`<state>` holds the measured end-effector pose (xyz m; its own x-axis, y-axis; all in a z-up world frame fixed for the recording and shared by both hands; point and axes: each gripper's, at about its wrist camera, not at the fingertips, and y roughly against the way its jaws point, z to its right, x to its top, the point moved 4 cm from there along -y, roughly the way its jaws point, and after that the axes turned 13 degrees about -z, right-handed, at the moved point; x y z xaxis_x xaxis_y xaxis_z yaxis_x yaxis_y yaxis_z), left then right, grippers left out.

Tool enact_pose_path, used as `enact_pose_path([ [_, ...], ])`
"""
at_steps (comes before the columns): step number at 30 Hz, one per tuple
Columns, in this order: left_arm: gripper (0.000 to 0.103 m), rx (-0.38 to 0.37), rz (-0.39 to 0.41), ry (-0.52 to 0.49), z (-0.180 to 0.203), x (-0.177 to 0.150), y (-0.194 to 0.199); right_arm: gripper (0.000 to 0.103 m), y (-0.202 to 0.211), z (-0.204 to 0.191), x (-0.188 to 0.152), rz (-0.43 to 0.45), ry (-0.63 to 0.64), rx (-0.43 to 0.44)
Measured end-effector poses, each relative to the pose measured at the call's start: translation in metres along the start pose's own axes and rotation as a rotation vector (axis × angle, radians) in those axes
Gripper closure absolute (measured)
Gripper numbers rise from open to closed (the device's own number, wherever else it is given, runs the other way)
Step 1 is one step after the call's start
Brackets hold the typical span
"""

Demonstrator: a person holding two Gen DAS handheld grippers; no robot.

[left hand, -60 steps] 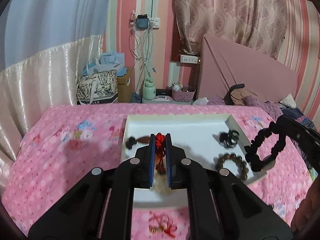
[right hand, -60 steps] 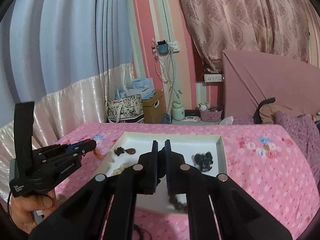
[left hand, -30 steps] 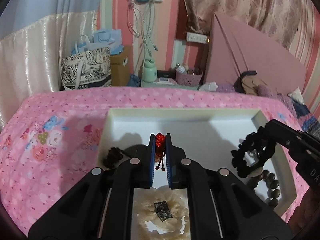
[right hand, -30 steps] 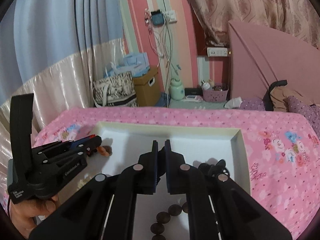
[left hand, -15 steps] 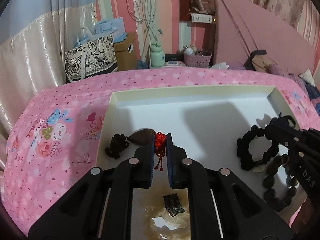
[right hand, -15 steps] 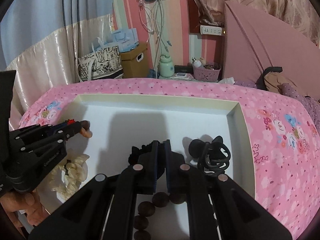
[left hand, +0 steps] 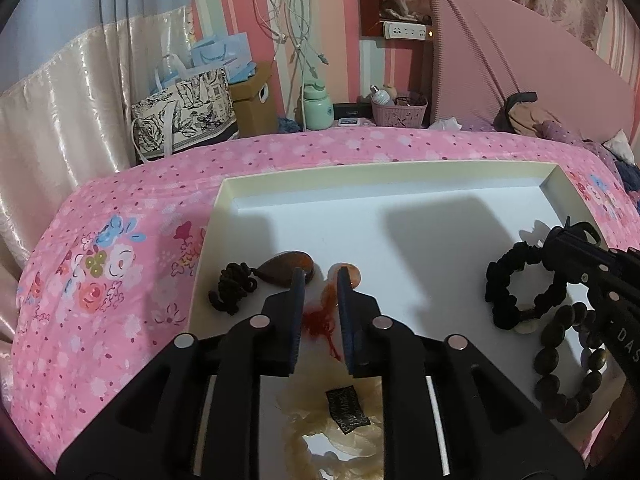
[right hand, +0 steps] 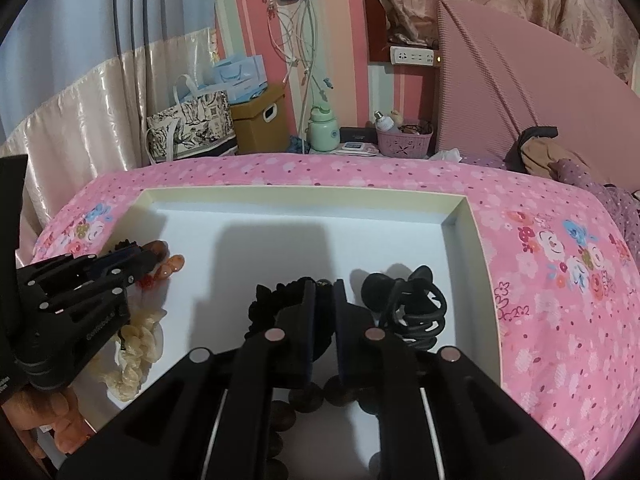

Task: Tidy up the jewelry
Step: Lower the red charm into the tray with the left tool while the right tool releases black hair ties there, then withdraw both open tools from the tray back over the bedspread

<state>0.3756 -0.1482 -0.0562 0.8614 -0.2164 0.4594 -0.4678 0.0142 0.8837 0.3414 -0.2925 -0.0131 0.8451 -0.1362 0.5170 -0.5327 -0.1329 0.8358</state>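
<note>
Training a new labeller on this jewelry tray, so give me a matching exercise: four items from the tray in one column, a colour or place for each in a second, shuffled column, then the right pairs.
Items
1. red-corded charm
2. black scrunchie
3. cream scrunchie
4. wooden bead bracelet

Descriptions
A. pale ruffled fabric, near edge of the white tray, under the left gripper
B. lying between the left gripper's opening jaws
C. round dark brown beads, right side of the tray
D. dark ruffled loop at the right gripper

Pairs: 1-B, 2-D, 3-A, 4-C
</note>
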Motion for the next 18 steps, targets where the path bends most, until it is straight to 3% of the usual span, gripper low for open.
enact_pose_path([
  [1,0.082,0.000,0.001,0.002,-0.001,0.000,0.000,0.093,0.000,0.001,0.000,0.000,0.000,-0.003],
  [3,0.079,-0.004,0.002,0.005,-0.002,0.001,0.001,0.075,0.001,0.001,-0.001,0.005,-0.004,-0.007],
  [5,0.075,-0.025,0.004,0.015,-0.004,0.002,0.003,0.068,0.006,0.001,0.000,0.019,-0.004,-0.009],
  [12,0.071,-0.074,0.081,0.045,-0.009,0.007,0.040,0.068,0.046,0.001,0.006,0.113,-0.006,-0.020],
  [18,0.057,-0.083,0.196,0.057,-0.011,0.012,0.093,0.062,0.117,-0.007,0.000,0.249,0.020,-0.052],
])
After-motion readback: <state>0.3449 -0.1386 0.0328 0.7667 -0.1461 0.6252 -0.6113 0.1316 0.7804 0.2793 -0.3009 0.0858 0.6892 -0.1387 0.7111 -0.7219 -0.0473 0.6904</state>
